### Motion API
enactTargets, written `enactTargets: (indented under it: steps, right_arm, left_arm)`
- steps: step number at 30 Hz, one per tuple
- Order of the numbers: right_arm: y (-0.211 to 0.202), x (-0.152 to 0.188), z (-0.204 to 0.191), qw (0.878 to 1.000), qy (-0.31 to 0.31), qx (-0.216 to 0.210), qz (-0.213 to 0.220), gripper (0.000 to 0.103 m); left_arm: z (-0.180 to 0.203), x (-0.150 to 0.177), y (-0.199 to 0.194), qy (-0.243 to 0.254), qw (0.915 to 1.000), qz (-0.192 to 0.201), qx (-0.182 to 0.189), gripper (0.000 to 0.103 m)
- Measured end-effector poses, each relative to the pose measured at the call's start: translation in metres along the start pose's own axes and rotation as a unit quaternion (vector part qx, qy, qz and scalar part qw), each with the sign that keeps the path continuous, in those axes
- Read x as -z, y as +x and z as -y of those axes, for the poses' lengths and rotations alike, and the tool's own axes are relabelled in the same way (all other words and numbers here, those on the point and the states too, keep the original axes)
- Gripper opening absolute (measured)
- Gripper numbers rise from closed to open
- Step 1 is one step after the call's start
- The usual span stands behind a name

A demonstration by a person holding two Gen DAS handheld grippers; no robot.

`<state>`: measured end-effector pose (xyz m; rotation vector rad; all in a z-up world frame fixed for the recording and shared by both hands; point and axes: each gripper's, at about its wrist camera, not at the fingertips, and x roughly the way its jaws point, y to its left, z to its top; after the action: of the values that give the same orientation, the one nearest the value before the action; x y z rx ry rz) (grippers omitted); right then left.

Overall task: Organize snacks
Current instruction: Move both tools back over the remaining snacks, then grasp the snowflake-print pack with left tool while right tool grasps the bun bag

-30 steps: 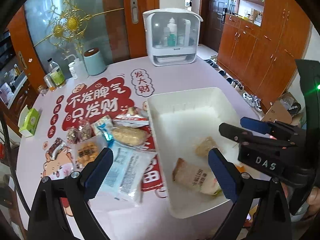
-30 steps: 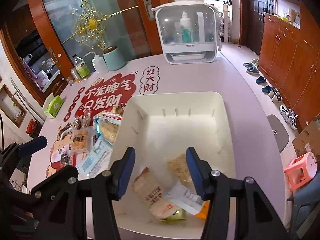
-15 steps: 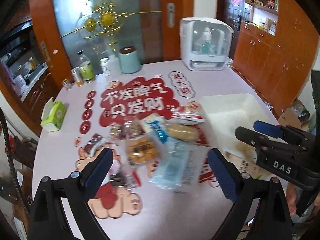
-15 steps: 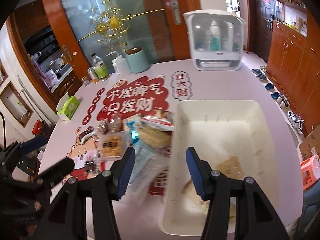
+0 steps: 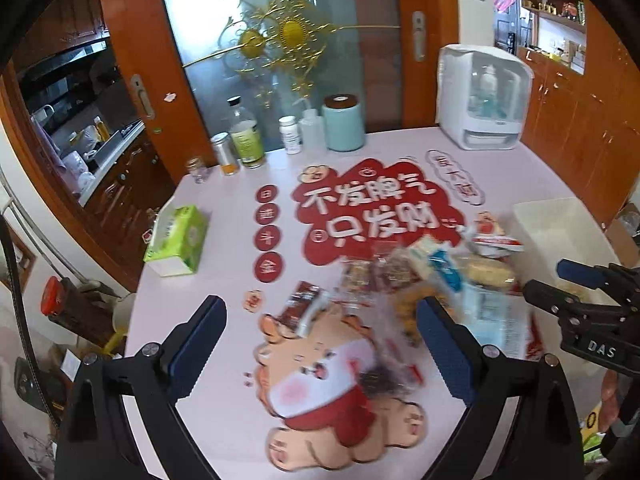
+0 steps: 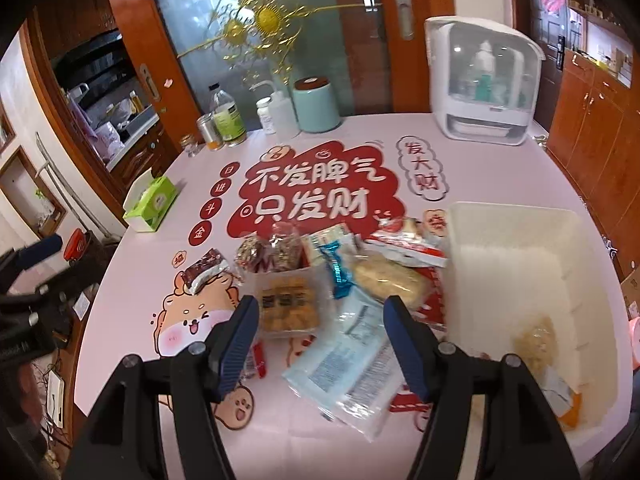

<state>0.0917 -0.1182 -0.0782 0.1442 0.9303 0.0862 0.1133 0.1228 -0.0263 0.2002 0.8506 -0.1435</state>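
A heap of snack packets (image 6: 332, 280) lies on the pink table left of a white bin (image 6: 516, 224). The bin holds a few packets (image 6: 536, 344) at its near end. My right gripper (image 6: 320, 344) is open and empty, hovering above a pale blue packet (image 6: 352, 364) and a tray of brown biscuits (image 6: 286, 306). My left gripper (image 5: 320, 352) is open and empty above the table's left part, with the blurred heap (image 5: 420, 280) ahead to its right. The right gripper also shows at the right edge of the left wrist view (image 5: 576, 292).
A green tissue box (image 6: 150, 202) sits at the table's left edge. Bottles and jars (image 6: 228, 120), a teal canister (image 6: 316, 104) and a white cabinet appliance (image 6: 480, 80) stand along the far edge. A small dark red packet (image 6: 204, 270) lies apart, left of the heap.
Both grippers have swung left, away from the bin. The right one went from over the bin to over the snack heap. The left one now faces the table's left half. Both stay open.
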Motion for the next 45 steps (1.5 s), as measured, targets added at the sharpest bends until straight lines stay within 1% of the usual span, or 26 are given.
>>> enactTargets:
  steps: [2,3,4,6,11,13,18,26,33,35,36,37,40,42,44,45]
  right_arm:
    - [0.011,-0.004,-0.011,1.0,-0.007,0.002,-0.008,0.075]
    - [0.017,-0.006,-0.017,1.0,-0.011,0.002,-0.013,0.081]
    - [0.023,-0.008,-0.022,1.0,-0.015,0.004,-0.015,0.084]
    - [0.033,-0.011,-0.029,1.0,-0.021,0.007,-0.019,0.086]
    - [0.065,-0.018,-0.042,0.998,-0.03,0.014,-0.045,0.091]
    - [0.077,-0.019,-0.045,0.998,-0.031,0.011,-0.055,0.096]
    - [0.109,-0.017,-0.05,0.996,-0.029,0.013,-0.085,0.097]
    - [0.158,-0.011,-0.046,0.991,-0.015,0.024,-0.13,0.097]
    - [0.192,-0.003,-0.049,0.985,-0.02,0.028,-0.17,0.097]
    - [0.201,0.001,-0.049,0.983,-0.028,0.038,-0.178,0.099]
    - [0.204,0.003,-0.049,0.982,-0.029,0.038,-0.181,0.103]
    - [0.206,0.004,-0.049,0.982,-0.03,0.039,-0.183,0.103]
    - [0.211,0.006,-0.051,0.981,-0.032,0.039,-0.189,0.103]
    - [0.214,0.006,-0.05,0.98,-0.025,0.035,-0.194,0.103]
    - [0.216,0.005,-0.047,0.979,-0.018,0.03,-0.198,0.103]
    - [0.218,0.005,-0.046,0.979,-0.013,0.027,-0.203,0.103]
  left_arm:
    - [-0.012,-0.001,0.012,-0.001,1.0,-0.006,0.0,0.095]
    - [-0.016,-0.002,0.018,-0.001,1.0,-0.009,0.001,0.095]
    - [-0.021,-0.002,0.025,-0.001,0.9999,-0.014,0.004,0.095]
    - [-0.03,-0.002,0.044,0.0,0.9996,-0.027,0.006,0.095]
    - [-0.037,0.004,0.088,0.012,0.9978,-0.063,0.019,0.095]
    - [-0.037,0.008,0.108,0.015,0.9962,-0.081,0.026,0.095]
    - [-0.033,0.017,0.16,0.016,0.9906,-0.127,0.048,0.095]
    - [-0.026,0.027,0.223,0.009,0.9815,-0.179,0.066,0.095]
    - [-0.033,0.038,0.257,-0.011,0.9757,-0.211,0.058,0.095]
    - [-0.036,0.041,0.264,-0.017,0.9742,-0.217,0.059,0.095]
    - [-0.036,0.042,0.266,-0.019,0.9737,-0.219,0.059,0.095]
    - [-0.037,0.043,0.268,-0.022,0.9731,-0.222,0.058,0.095]
    - [-0.041,0.045,0.274,-0.03,0.9708,-0.232,0.051,0.09]
    - [-0.045,0.045,0.275,-0.043,0.9708,-0.229,0.055,0.087]
    - [-0.046,0.044,0.273,-0.042,0.9719,-0.226,0.053,0.08]
    - [-0.046,0.043,0.272,-0.04,0.9728,-0.222,0.053,0.071]
